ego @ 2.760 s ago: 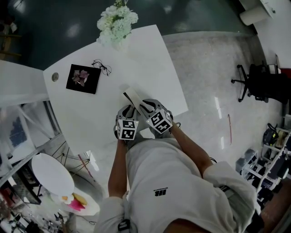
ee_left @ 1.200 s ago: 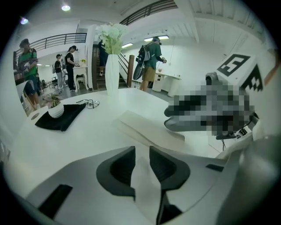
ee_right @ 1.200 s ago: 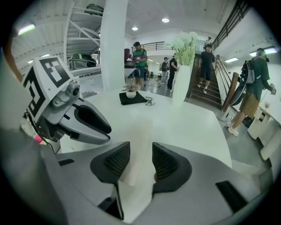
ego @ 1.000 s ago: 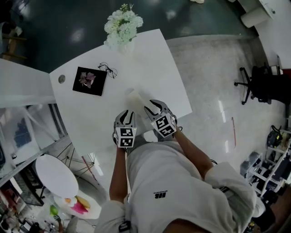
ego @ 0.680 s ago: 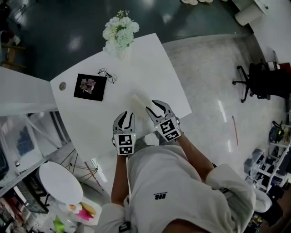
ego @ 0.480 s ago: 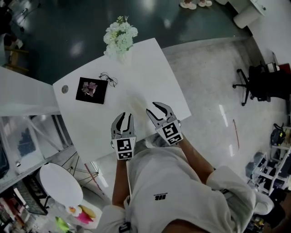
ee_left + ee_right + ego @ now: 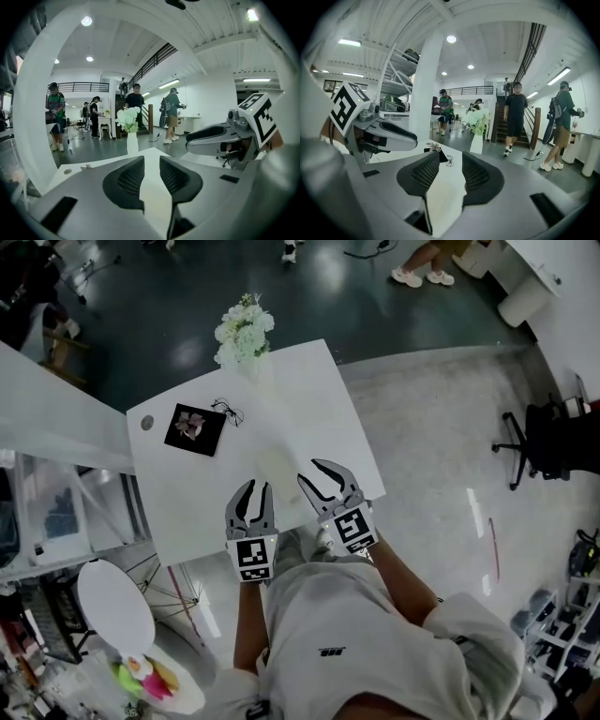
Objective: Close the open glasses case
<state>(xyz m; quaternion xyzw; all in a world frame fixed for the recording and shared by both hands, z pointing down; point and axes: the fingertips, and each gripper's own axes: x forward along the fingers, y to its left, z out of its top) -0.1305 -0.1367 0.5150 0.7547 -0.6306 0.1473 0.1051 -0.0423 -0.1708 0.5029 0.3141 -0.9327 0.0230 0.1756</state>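
Case on table, just ahead of both grippers, neither touching it.

White table [image 7: 309,399] carries the pale glasses case [image 7: 274,465] near its front edge. The case sits fwd of the grippers & btw them, a bit closer to the right gripper [image 7: 312,472] than the left gripper [image 7: 255,489]. Long axis looks slanted, far end toward the left, near end toward the right gripper, tho it's pale on pale so not certain. No dark inside shows, so prob. lid already down. Both grippers' jaws stand apart w/ nothing held, only table thru the gaps.
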